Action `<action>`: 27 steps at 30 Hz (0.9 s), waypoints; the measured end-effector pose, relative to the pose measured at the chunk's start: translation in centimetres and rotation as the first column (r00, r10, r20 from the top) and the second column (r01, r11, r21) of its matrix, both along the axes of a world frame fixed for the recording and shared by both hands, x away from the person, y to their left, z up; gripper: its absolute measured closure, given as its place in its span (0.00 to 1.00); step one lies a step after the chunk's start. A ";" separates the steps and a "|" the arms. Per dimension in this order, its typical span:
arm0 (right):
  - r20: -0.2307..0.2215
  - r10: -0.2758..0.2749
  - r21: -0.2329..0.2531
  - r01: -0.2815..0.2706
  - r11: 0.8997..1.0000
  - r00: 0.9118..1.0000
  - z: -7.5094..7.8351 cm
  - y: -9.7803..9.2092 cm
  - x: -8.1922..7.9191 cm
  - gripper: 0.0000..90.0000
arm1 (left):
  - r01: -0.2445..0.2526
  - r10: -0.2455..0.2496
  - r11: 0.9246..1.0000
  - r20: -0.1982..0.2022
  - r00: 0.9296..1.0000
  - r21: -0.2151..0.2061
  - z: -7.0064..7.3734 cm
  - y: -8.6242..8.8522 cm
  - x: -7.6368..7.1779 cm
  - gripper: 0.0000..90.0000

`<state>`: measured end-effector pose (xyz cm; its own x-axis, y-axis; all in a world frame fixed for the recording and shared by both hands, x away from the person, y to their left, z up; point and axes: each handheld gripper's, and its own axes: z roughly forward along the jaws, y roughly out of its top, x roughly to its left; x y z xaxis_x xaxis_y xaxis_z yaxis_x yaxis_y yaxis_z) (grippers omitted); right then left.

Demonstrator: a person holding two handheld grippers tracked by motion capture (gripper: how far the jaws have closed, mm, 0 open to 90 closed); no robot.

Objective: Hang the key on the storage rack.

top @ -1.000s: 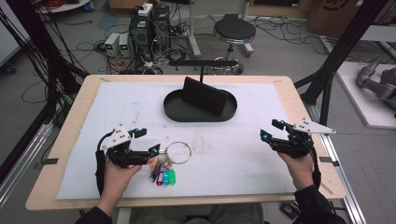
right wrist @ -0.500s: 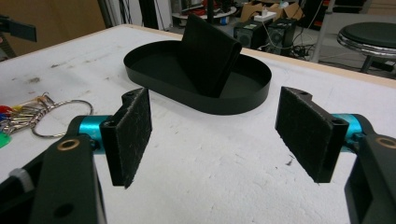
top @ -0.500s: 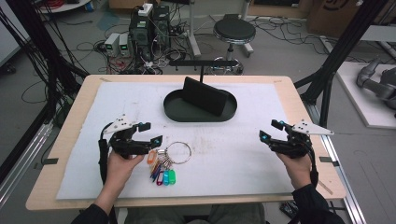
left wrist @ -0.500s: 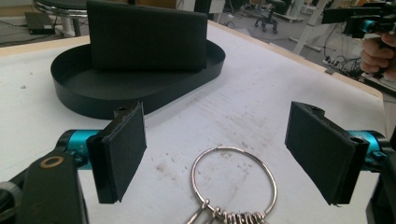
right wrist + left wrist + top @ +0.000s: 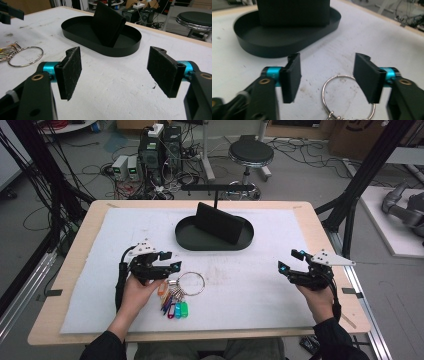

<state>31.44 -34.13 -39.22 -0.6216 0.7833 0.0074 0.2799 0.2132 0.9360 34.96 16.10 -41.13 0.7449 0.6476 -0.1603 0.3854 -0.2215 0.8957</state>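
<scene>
**Left tool poised over the key ring, jaws apart**

Left tool [image 5: 169, 261] sits low over the counter with its jaws spread wide, just at the near-left edge of the key ring [image 5: 190, 283]. In the left gripper view the silver ring [image 5: 348, 96] lies flat on the white mat between the two black pads [image 5: 291, 76], under them and not gripped; whether a pad touches the wire I cannot tell. Hanging off the ring toward the person is a bunch of keys and coloured tags [image 5: 172, 305], orange, blue, red and green, fanned out on the mat beside the left hand [image 5: 139, 290].

Beyond the ring, toward the far side of the counter, stands a black oval tray [image 5: 186, 239] with a dark upright block [image 5: 220, 224] leaning inside it; the tray is near the ring but apart from it.

Right tool [image 5: 291, 261] is held well apart from the ring, over the right part of the mat, its jaws also wide open and holding nothing. The right gripper view looks across bare mat to the tray [image 5: 130, 47] and the ring [image 5: 25, 57] farther left.

White mat [image 5: 260, 290] covers most of the wooden counter [image 5: 75, 270].
</scene>
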 end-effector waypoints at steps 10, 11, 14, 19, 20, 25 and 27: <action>-0.010 0.021 -0.020 -0.021 1.000 1.000 -0.3 0.7 0.4 0.33 | 0.059 -0.045 0.988 -0.094 0.995 0.143 -1.7 -1.5 1.1 0.69; -0.011 0.024 -0.022 -0.024 0.999 1.000 -0.3 0.7 0.4 0.34 | 0.057 -0.043 0.987 -0.094 0.995 0.153 -1.8 -1.6 1.2 0.69; -0.011 0.030 -0.026 -0.031 0.999 0.999 -0.4 0.8 0.5 0.34 | 0.063 -0.046 0.982 -0.098 0.994 0.176 -2.0 -1.9 1.3 0.73; -0.015 0.031 -0.024 -0.032 0.999 0.999 -0.4 0.8 0.5 0.34 | 0.075 -0.051 0.968 -0.105 0.993 0.239 -2.5 -2.6 1.4 0.79; -0.015 0.032 -0.025 -0.033 0.999 0.999 -0.4 0.8 0.5 0.34 | 0.080 -0.053 0.959 -0.105 0.993 0.272 -2.7 -2.9 1.5 0.81; -0.015 0.043 -0.031 -0.043 0.999 0.999 -0.5 0.9 0.6 0.37 | 0.082 -0.052 0.951 -0.107 0.993 0.298 -3.1 -3.3 1.6 0.84; -0.016 0.044 -0.030 -0.044 0.999 0.999 -0.4 0.9 0.6 0.37 | 0.088 -0.055 0.945 -0.113 0.992 0.315 -3.3 -3.5 1.6 0.84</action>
<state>32.01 -33.26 -39.67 -0.6553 0.7553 -0.0065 0.2838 0.2542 0.9246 36.53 12.58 -44.44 0.7820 0.6226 -0.0309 0.4425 -0.5196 0.7309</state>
